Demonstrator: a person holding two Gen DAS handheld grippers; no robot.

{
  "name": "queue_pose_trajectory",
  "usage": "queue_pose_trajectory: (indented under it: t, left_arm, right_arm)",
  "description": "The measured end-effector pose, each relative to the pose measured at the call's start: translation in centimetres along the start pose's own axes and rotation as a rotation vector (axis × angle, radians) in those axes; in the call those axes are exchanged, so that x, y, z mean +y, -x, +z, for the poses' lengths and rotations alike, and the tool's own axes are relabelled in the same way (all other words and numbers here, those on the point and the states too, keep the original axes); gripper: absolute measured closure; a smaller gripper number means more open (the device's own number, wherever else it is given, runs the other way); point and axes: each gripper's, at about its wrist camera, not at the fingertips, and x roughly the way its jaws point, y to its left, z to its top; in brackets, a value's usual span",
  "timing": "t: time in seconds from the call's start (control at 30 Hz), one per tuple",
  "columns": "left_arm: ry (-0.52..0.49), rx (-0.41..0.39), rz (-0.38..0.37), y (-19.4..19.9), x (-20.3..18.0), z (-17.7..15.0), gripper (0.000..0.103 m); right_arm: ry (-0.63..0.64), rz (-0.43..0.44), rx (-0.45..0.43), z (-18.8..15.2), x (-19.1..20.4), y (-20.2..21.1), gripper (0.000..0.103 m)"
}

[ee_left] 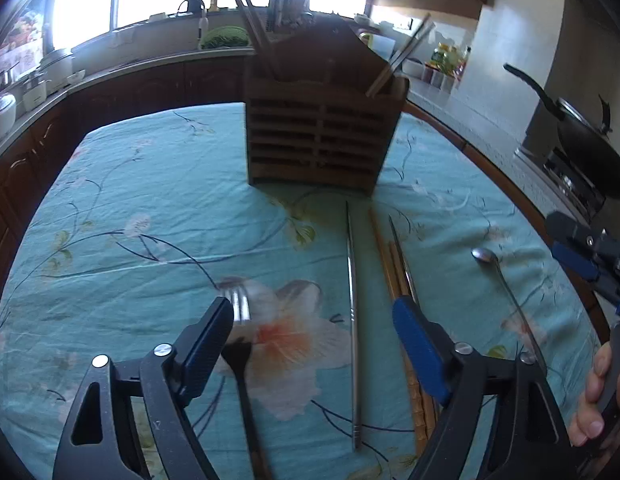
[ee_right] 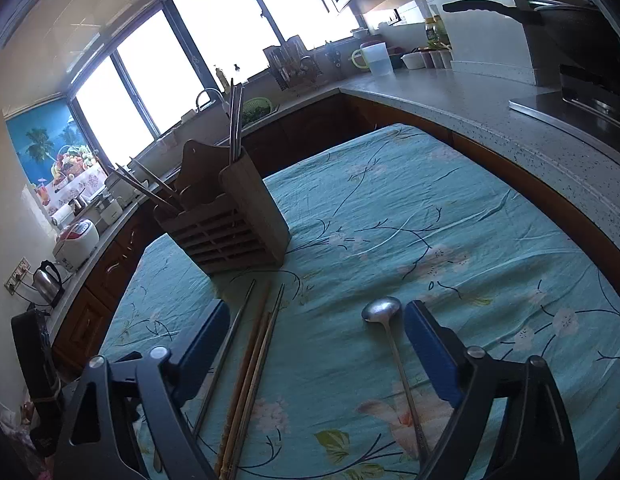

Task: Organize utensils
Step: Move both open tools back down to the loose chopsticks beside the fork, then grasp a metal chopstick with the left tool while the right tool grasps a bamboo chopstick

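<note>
A wooden slatted utensil holder stands on the teal floral tablecloth, with chopsticks in its left and right compartments; it also shows in the right wrist view. My left gripper is open above the cloth. A black-handled fork lies by its left finger, a metal chopstick between the fingers, wooden chopsticks by the right finger. My right gripper is open and empty; a metal spoon and wooden chopsticks lie between its fingers.
Kitchen counters wrap around the table's far and right sides, with a black wok on the stove at right. A rice cooker and kettle stand on the left counter. The right gripper shows at the left view's right edge.
</note>
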Motion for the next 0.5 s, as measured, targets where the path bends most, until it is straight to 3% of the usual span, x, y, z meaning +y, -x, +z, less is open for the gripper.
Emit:
queue_pose_trajectory:
  t: [0.07, 0.13, 0.17, 0.27, 0.4, 0.5]
  left_arm:
    - [-0.038, 0.049, 0.009, -1.6, -1.0, -0.1, 0.039]
    - [-0.066, 0.103, 0.026, -3.0, -1.6, -0.5, 0.053]
    - [-0.072, 0.121, 0.036, -3.5, -1.6, -0.7, 0.061]
    - [-0.098, 0.107, 0.079, -2.9, -1.9, -1.3, 0.069]
    - [-0.074, 0.112, 0.073, -1.4, -1.0, -2.7, 0.083]
    - [-0.026, 0.124, 0.056, -0.1, -0.2, -3.7, 0.089]
  right_arm:
    - [0.006, -0.003, 0.029, 0.0, 0.1, -0.7, 0.046]
    - [0.011, -0.003, 0.06, -0.1, 0.2, -1.6, 0.053]
    - [0.017, 0.005, 0.079, -0.1, 0.3, -2.0, 0.054]
    - [0.048, 0.017, 0.125, -0.6, 1.0, -3.5, 0.06]
    - [0.094, 0.043, 0.195, -1.4, 2.7, -6.1, 0.066]
    - [0.149, 0.051, 0.245, -2.0, 4.4, -8.2, 0.069]
